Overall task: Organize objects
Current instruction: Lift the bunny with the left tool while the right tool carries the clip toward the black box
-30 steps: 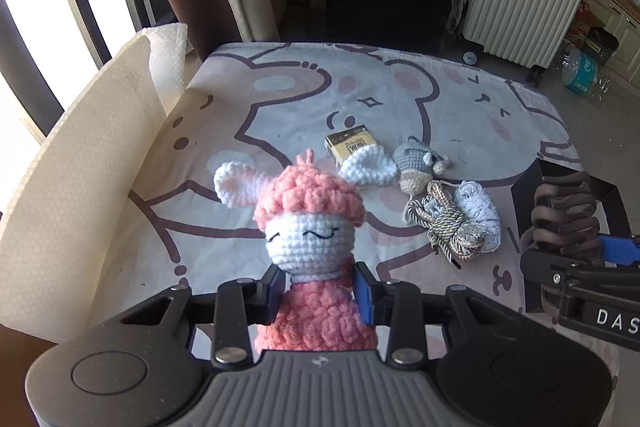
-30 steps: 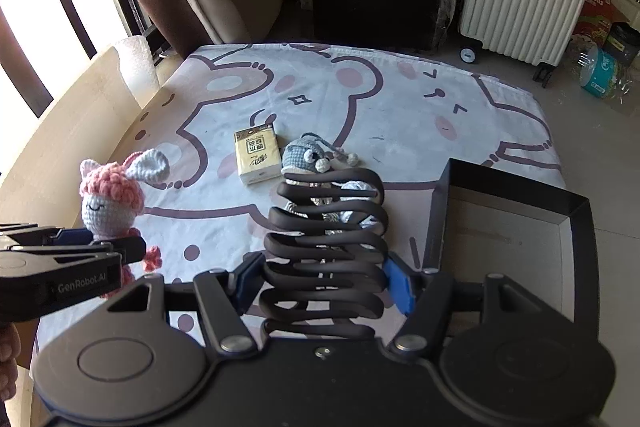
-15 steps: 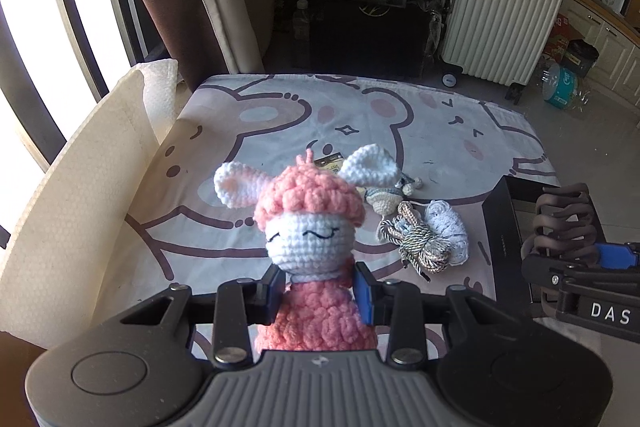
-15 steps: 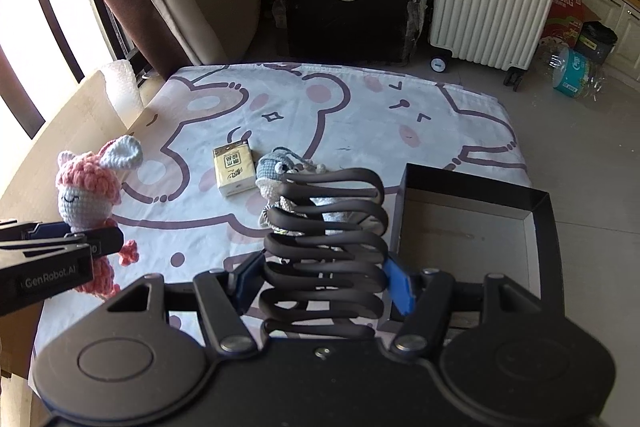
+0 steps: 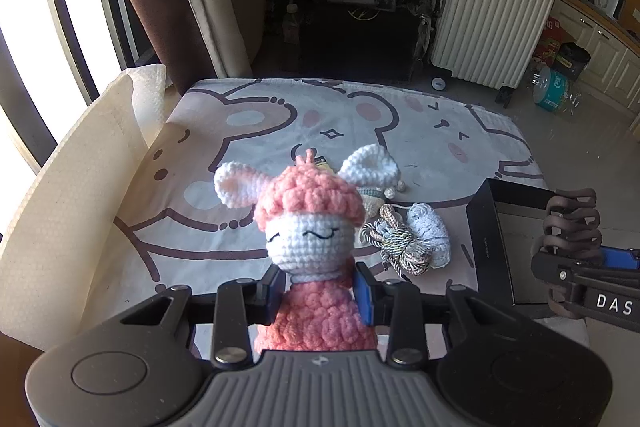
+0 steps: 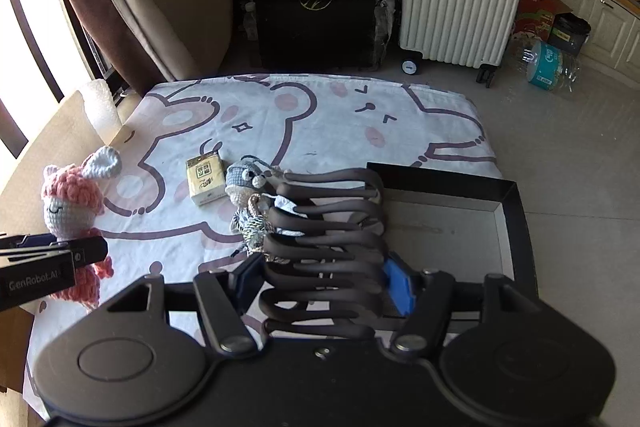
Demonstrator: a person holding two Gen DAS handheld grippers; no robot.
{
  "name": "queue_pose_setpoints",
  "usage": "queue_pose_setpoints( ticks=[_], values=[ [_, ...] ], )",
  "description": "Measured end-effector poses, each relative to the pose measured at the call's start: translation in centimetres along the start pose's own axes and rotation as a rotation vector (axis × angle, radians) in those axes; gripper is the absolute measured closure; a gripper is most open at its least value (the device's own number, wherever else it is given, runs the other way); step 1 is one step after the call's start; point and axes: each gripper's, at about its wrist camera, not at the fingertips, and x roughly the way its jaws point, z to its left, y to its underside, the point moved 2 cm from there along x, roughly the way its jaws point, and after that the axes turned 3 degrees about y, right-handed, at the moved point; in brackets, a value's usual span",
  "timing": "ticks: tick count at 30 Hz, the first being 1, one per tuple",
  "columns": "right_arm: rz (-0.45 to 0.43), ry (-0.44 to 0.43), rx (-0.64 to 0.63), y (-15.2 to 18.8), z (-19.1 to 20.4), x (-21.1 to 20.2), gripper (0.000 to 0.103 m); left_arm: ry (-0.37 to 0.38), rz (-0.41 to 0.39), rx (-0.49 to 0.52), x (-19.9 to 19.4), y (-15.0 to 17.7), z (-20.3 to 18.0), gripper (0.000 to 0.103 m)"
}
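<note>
Clearly, 2 held things: both are lifted above the cloth.
Doll: the crocheted doll [image 5: 316, 247] is soft, knobbly yarn, pink cap and body, white face, 2 white loop ears, upright.
Left gripper: the left gripper [image 5: 320, 293] is clenched on the doll's neck and upper body, blue pads pressing both sides, held level over the near-left part of the table.
Rack: the dark wavy rack [image 6: 324, 251] is smooth bent loops stacked in 1 column.
Right gripper: the right gripper [image 6: 320, 281] is clamped across the rack's lower loops, held near the box's left wall.
Box: the black box [image 6: 516, 227] is rigid and shallow with straight walls and a pale bare floor, at the table's near-right corner.
Loose items: the tan packet [image 6: 205, 179], grey crocheted toy [image 6: 244, 179], braided cord bundle [image 5: 404, 247] and pale blue yarn piece [image 5: 430, 229] cluster mid-table.
Cloth: the bear-print cloth [image 6: 320, 115] is flat; its far half is open.
Left edge: a cream textured sheet [image 5: 68, 211] stands curled along it.
</note>
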Motion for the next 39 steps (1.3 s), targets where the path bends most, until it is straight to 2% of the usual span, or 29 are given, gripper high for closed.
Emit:
queue_pose_setpoints(
  ticks=[9, 19, 27, 39],
  values=[
    [-0.055, 0.013, 0.024, -1.3, -1.5, -0.5, 0.038, 0.039, -0.011, 0.014, -0.4, -2.2, -2.7, 0.065],
    [-0.096, 0.051, 0.125, -1.8, -6.4, -0.2, 0.038, 0.111, -0.013, 0.124, 1.0, -4.8, -11.0, 0.065],
    [-0.088, 0.102, 0.234, -1.3, -10.7, 1.5, 0.038, 0.227, 0.004, 0.156, 3.7, -4.6, -16.3, 0.065],
    [-0.046, 0.184, 0.315, 0.3, -15.6, 5.4, 0.038, 0.367, 0.075, 0.102, 9.6, -3.0, -18.5, 0.065]
  ],
)
